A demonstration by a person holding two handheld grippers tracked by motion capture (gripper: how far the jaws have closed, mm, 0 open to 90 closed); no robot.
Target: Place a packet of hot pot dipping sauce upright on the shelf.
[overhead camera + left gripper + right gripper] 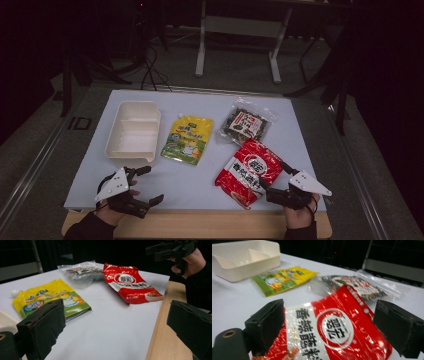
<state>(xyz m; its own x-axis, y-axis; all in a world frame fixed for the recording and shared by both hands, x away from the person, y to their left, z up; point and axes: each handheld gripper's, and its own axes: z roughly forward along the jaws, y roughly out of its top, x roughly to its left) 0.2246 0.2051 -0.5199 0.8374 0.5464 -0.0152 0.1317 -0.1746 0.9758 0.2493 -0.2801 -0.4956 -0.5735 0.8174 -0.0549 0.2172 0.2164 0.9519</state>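
Hovering right gripper, jaws apart, over red pouch's near end | left gripper agape, empty, well left of pouch | risk: glossy crinkled film slips from pads, flat pouch sags | white rigid tray beyond yellow spouted pouch

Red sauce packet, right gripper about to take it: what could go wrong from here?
1. The red sauce packet lies flat and glossy, so the right gripper's open jaws may slide over the film.
2. Its near corner lies close to the white board's front edge; a nudge could tip it off.
3. The clear seaweed bag lies right behind it and could get shoved.
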